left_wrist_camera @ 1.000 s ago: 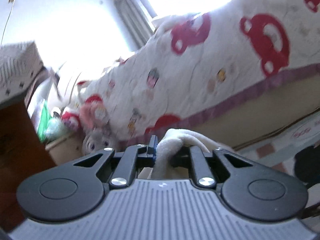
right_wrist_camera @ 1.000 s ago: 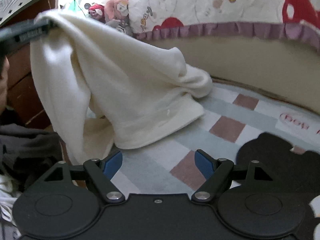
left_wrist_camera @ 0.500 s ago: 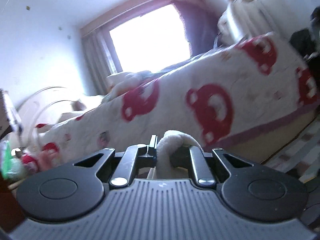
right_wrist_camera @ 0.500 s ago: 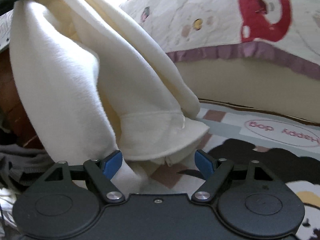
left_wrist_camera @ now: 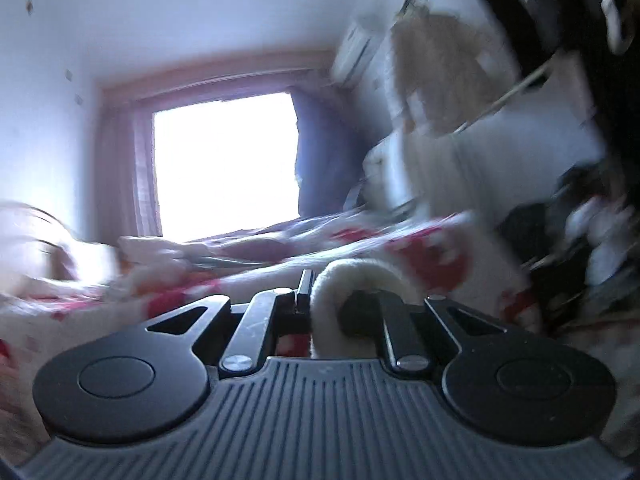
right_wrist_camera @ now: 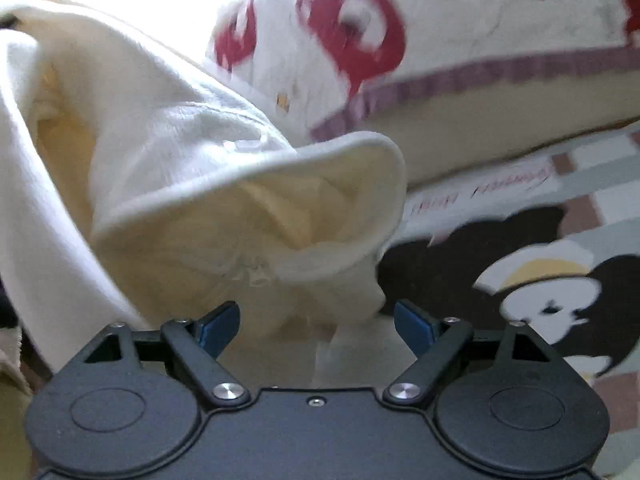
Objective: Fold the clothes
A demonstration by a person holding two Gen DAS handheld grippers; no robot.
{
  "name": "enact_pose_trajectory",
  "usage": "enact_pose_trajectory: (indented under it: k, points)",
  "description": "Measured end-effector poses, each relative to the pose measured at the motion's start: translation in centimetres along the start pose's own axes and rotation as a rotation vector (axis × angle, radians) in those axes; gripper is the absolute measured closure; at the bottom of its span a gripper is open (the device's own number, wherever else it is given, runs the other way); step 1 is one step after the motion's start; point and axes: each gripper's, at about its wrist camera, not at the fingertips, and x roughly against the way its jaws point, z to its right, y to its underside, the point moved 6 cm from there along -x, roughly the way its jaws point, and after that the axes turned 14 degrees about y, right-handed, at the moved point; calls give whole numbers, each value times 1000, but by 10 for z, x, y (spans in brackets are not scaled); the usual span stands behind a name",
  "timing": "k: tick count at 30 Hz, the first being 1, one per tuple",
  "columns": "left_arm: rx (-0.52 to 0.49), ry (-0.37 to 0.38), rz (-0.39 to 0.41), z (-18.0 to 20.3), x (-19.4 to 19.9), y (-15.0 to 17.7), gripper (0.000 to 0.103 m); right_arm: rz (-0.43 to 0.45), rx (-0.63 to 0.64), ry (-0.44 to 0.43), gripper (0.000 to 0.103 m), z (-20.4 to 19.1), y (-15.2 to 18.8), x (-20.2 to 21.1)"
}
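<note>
A cream fleece garment [right_wrist_camera: 168,152] hangs bunched and draped, its open cuff or hem facing the right gripper [right_wrist_camera: 316,320], just ahead of and between the spread fingers. One fold [left_wrist_camera: 344,280] is pinched in the left gripper [left_wrist_camera: 324,304], looping over its fingers.

Your left gripper [left_wrist_camera: 326,300] has its fingers drawn close together, pinching a fold of the cream garment [left_wrist_camera: 352,280] at the lower centre of its frame — pointed upward. Your right gripper [right_wrist_camera: 316,320] holds its blue-tipped fingers [right_wrist_camera: 218,322] spread wide — nothing between them, low in frame.
</note>
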Motion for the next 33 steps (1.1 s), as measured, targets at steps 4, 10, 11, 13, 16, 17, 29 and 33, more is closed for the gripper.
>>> enact_pose_trajectory:
  k: [4, 10, 11, 13, 16, 17, 29, 33]
  points:
    - [98, -118, -276, -46, -46, 81, 91, 94, -21, 60, 15, 25, -11, 15]
    - [306, -269, -730, -96, -77, 295, 90, -2, -101, 140, 15, 71, 22, -19]
    - [366, -292, -795, -101, -74, 329, 90, -31, -122, 153, 15, 78, 31, -27]
    - [432, -309, -873, -104, -65, 371, 89, -88, -163, 178, 15, 91, 48, -42]
    - [487, -333, -962, -103, -48, 421, 89, -147, -166, 194, 15, 98, 62, -65]
    - [467, -331, -968, -101, -45, 424, 88, -159, -152, 197, 15, 96, 65, -72]
    - [665, -244, -855, -55, 9, 395, 41, -302, -201, 8, 15, 66, 89, -96]
    - [856, -71, -852, -22, 15, 396, 37, -334, -250, -96, 18, 48, 101, -98]
